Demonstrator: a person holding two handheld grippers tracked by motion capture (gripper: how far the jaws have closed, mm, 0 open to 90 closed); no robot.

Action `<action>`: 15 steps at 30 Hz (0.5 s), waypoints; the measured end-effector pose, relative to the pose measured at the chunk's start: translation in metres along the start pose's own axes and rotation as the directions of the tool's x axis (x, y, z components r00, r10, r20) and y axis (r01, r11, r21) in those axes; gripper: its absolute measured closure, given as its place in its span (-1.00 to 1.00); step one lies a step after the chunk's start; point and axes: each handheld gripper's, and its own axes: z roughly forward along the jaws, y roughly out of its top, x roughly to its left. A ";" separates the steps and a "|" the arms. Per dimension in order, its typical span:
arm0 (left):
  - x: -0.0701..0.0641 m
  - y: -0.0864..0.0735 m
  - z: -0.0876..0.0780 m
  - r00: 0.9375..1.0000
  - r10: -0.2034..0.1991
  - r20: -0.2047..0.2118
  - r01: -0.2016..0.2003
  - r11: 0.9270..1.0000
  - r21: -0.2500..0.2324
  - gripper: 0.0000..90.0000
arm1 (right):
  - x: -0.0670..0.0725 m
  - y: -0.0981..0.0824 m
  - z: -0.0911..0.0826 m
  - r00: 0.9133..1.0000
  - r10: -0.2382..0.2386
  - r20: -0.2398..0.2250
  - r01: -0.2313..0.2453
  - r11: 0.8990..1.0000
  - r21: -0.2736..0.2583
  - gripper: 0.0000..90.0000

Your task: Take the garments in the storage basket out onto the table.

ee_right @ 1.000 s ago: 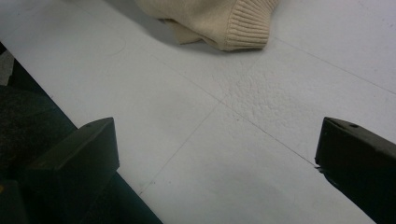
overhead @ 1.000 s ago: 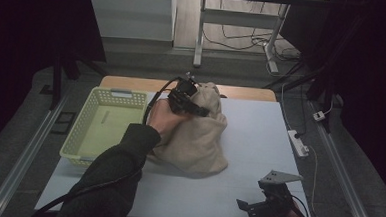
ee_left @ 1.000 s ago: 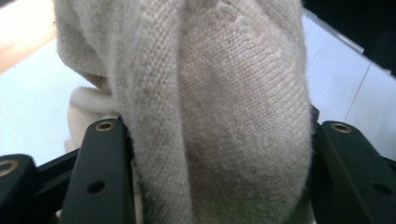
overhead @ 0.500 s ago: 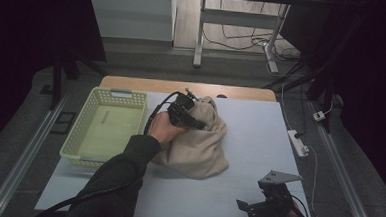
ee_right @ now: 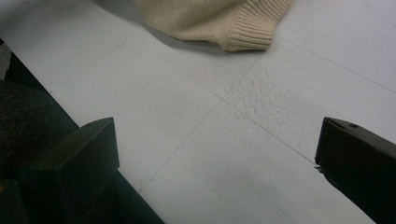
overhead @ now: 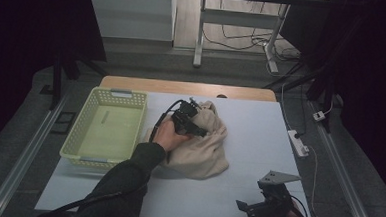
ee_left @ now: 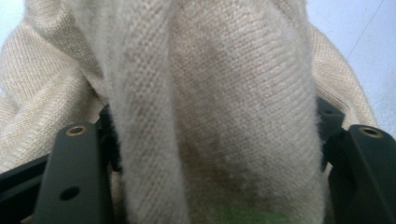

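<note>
In the high view, the beige sweater (overhead: 201, 146) lies bunched near the middle of the white table (overhead: 260, 122), its mass running from the far end by the left gripper (overhead: 193, 119) toward the near right. The left gripper sits on the sweater's far upper part, so the left hand is much the nearer of the 2; the right gripper (overhead: 263, 207) hangs well apart at the near right edge. The yellow basket (overhead: 81, 147) stands just left of the sweater, and bare table lies open to the right and near side. In the left gripper view, a fold of sweater (ee_left: 210, 116) stands between the 2 black jaws, which have just been opening; the knit fills the gap, and whether the pads press it cannot be told. In the right gripper view, the jaws stand wide with nothing between them, over bare table, and the sweater's ribbed cuff (ee_right: 250, 32) lies ahead, apart from them.
</note>
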 end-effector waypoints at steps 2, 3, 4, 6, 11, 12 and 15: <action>-0.001 0.001 -0.001 1.000 0.003 -0.009 -0.003 1.000 0.005 -0.34 | 0.000 0.000 0.000 1.000 0.000 0.000 0.000 1.000 0.000 -1.00; -0.001 0.002 -0.002 1.000 0.008 -0.012 -0.008 1.000 0.007 -0.35 | 0.000 0.000 0.000 1.000 -0.001 0.002 0.001 1.000 0.001 -1.00; -0.002 0.002 -0.002 1.000 0.006 -0.015 -0.006 1.000 0.007 -0.37 | 0.000 0.000 0.000 1.000 -0.003 0.003 0.003 1.000 0.001 -1.00; -0.001 0.003 -0.007 1.000 0.021 -0.021 -0.021 1.000 -0.001 -0.41 | 0.000 0.000 0.000 1.000 -0.004 0.003 0.004 1.000 0.001 -1.00; -0.002 0.004 -0.014 0.998 0.036 -0.049 -0.037 0.999 -0.018 -0.64 | 0.000 0.000 0.000 1.000 -0.004 0.002 0.004 1.000 0.001 -1.00; -0.002 0.004 -0.016 0.998 0.039 -0.053 -0.041 0.999 -0.027 -0.76 | 0.000 0.000 0.000 1.000 -0.005 0.003 0.005 1.000 0.001 -1.00; 0.000 0.004 -0.027 0.999 0.043 -0.027 -0.045 0.997 -0.064 -0.89 | 0.000 0.000 0.000 1.000 -0.006 0.001 0.006 1.000 0.003 -1.00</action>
